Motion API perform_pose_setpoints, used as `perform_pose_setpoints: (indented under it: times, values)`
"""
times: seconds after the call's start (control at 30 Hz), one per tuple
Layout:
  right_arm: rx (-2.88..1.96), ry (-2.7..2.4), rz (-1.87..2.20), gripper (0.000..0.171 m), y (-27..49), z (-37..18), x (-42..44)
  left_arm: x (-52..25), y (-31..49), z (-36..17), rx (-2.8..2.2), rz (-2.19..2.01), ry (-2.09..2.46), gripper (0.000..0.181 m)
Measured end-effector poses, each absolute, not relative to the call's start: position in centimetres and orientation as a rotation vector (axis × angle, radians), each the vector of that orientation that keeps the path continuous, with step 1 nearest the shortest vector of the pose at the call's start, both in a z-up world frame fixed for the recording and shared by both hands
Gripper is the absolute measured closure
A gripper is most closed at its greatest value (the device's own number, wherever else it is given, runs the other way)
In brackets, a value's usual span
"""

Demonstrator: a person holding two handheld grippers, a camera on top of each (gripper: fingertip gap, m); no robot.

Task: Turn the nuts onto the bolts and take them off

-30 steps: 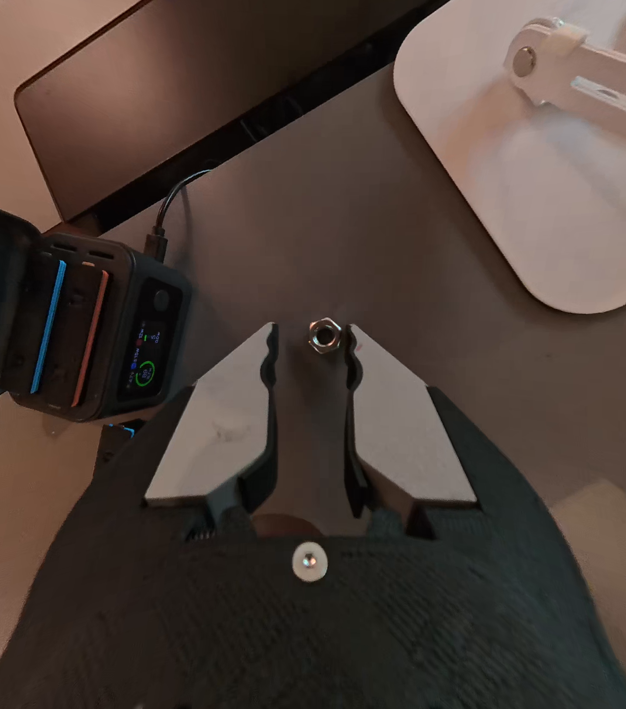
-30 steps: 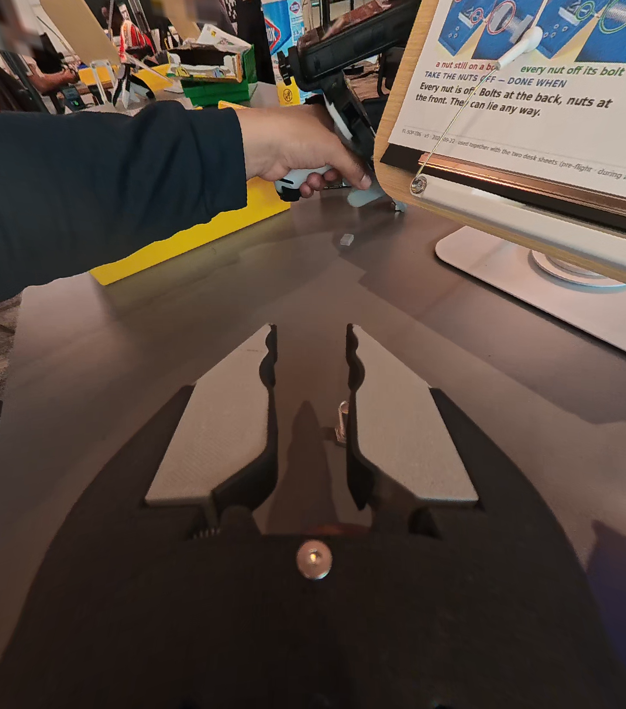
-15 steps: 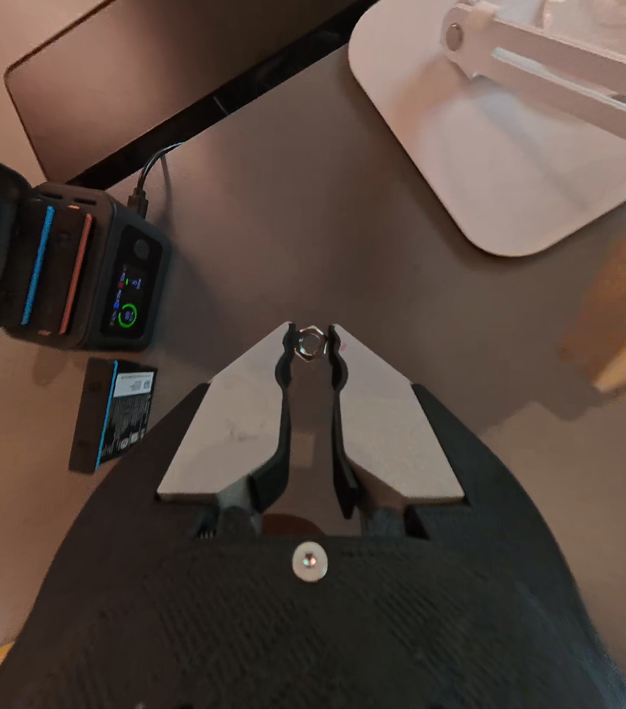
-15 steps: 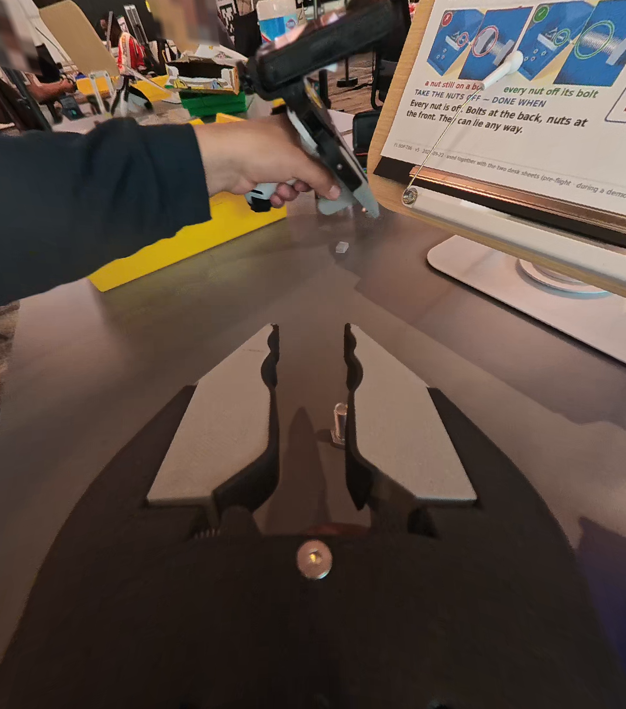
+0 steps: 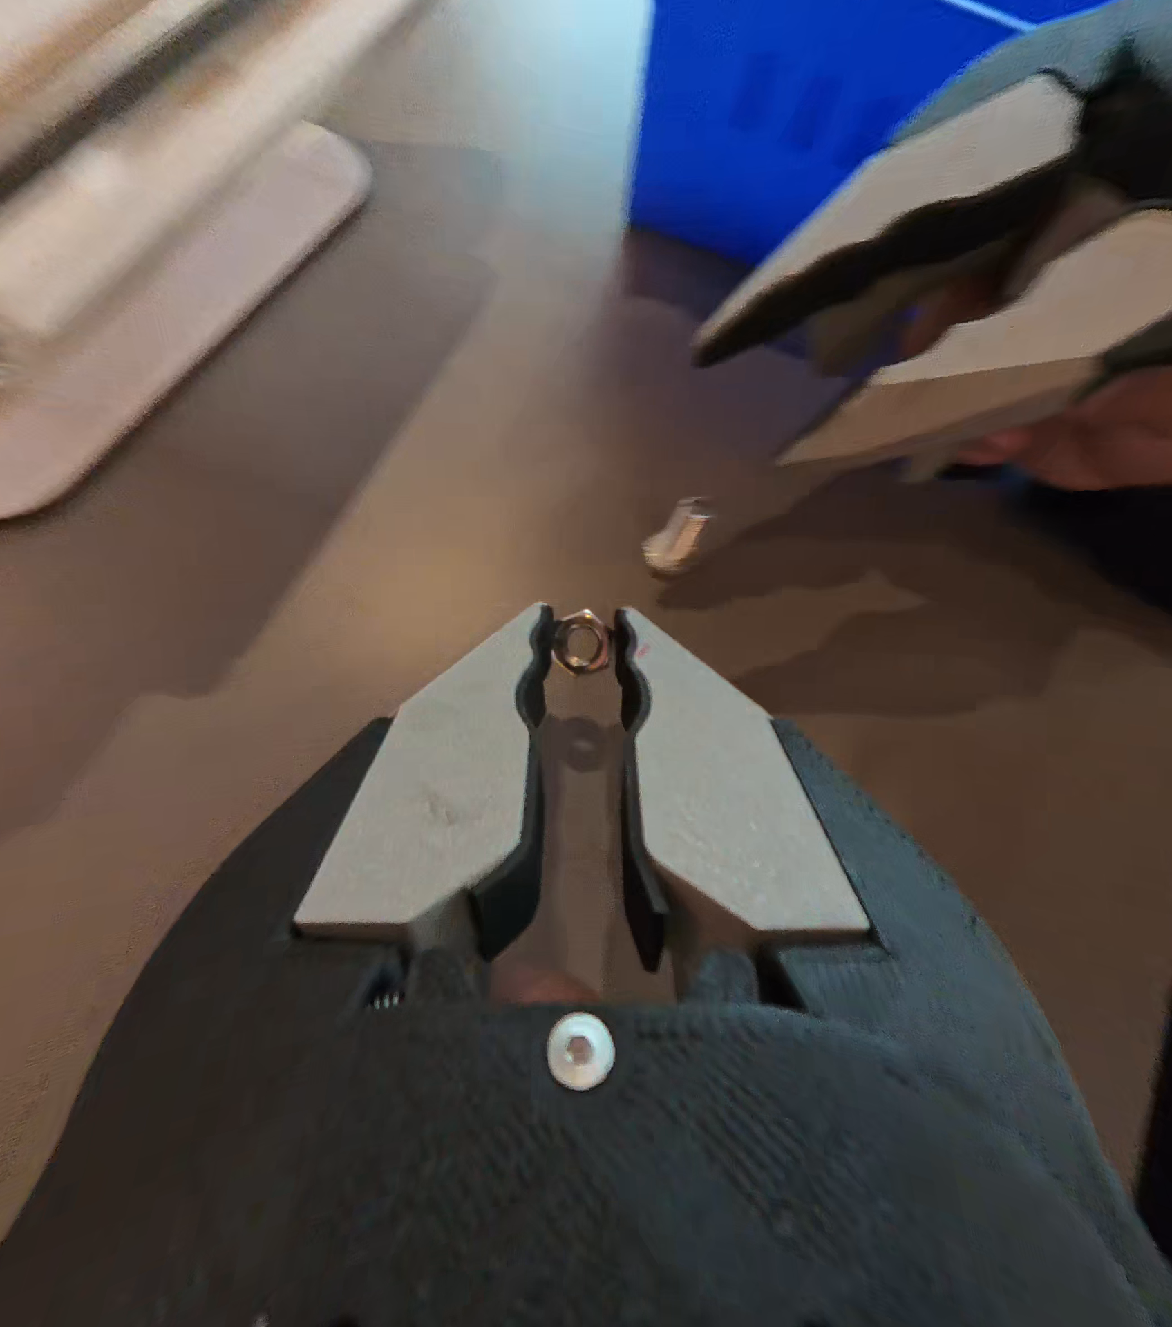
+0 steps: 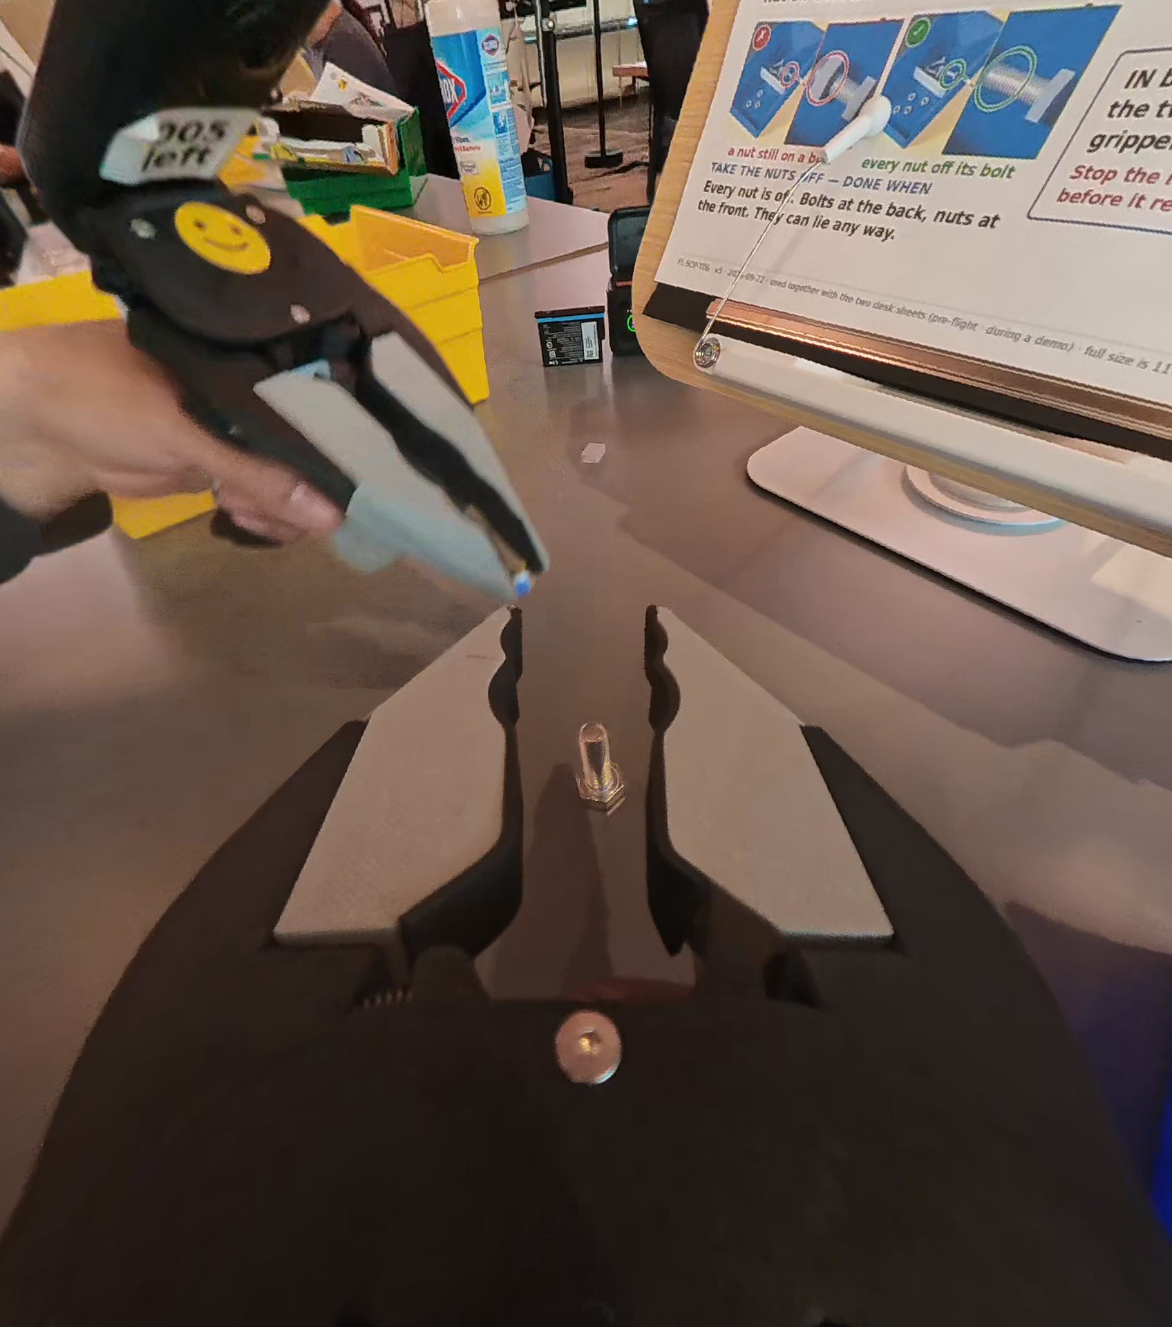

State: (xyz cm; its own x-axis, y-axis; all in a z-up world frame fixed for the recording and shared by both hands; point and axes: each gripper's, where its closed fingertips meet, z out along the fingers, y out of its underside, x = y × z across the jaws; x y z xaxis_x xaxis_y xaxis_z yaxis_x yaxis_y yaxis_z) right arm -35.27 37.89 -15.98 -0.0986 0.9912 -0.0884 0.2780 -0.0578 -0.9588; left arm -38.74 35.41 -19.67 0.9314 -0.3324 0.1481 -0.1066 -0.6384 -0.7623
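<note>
My left gripper [image 5: 579,632] is shut on a small steel hex nut [image 5: 579,646] held at its fingertips, above the dark table. In the right wrist view the left gripper [image 6: 522,574] comes in from the upper left, its tips close to my right gripper's left fingertip. My right gripper [image 6: 582,617] is open and empty. A steel bolt [image 6: 599,768] stands head down on the table between its fingers, untouched. The bolt also shows in the left wrist view [image 5: 680,535], just under the right gripper [image 5: 741,402], which is at the upper right.
A white stand base [image 6: 985,546] carrying an instruction board [image 6: 964,179] is at the right. Yellow bins [image 6: 425,287], a small dark battery [image 6: 569,337] and a spray bottle [image 6: 482,122] are at the back. A blue box [image 5: 784,122] stands behind the right gripper. Tip to tip, the grippers are about 6 cm apart.
My left gripper closed on the nut, lifted it and swung across the table to my right gripper. The right gripper moved slightly, so the bolt sits centred between its fingers.
</note>
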Motion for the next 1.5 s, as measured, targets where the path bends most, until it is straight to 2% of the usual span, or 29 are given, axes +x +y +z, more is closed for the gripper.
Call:
perform_pose_setpoints:
  times: [0.03, 0.2, 0.33, 0.47, 0.67, 0.77, 0.87, 1.1, 1.27, 1.5]
  values:
    - [-1.408, -1.472, 1.193, 0.14, 37.8, -16.1, -35.2, -37.0, 35.1, -20.2, -2.259, -0.419, 0.32, 0.166]
    - [-1.415, -1.51, 1.106, 0.14, 38.0, -17.4, -35.3, -33.3, 34.3, -22.4, -2.291, -0.427, 0.43, 0.166]
    - [-1.455, -1.51, 1.073, 0.14, 38.6, -17.9, -35.3, -32.2, 34.9, -20.7, -2.174, -0.509, 0.401, 0.169]
    - [-1.472, -1.526, 1.074, 0.137, 38.6, -18.3, -35.3, -33.8, 35.5, -20.3, -2.126, -0.497, 0.341, 0.159]
    - [-1.564, -1.662, 0.972, 0.137, 38.2, -21.2, -35.5, -36.3, 36.2, -20.0, -2.031, -0.383, 0.264, 0.16]
    - [-1.557, -1.706, 0.947, 0.165, 37.9, -21.7, -35.5, -36.2, 36.0, -19.6, -2.0, -0.374, 0.289, 0.161]
    - [-1.556, -1.693, 0.901, 0.165, 38.3, -21.7, -35.3, -36.3, 36.0, -19.6, -1.991, -0.337, 0.296, 0.156]
    - [-1.503, -1.58, 0.957, 0.165, 38.8, -19.4, -35.3, -35.3, 35.9, -19.9, -1.985, -0.205, 0.417, 0.147]
    - [-1.336, -1.61, 1.141, 0.166, 35.9, -17.0, -35.3, -33.9, 36.0, -19.6, -1.94, -0.166, 0.497, 0.147]
    - [-1.225, -1.627, 1.294, 0.166, 34.1, -15.4, -34.6, -33.4, 35.3, -18.3, -1.851, -0.235, 0.516, 0.156]
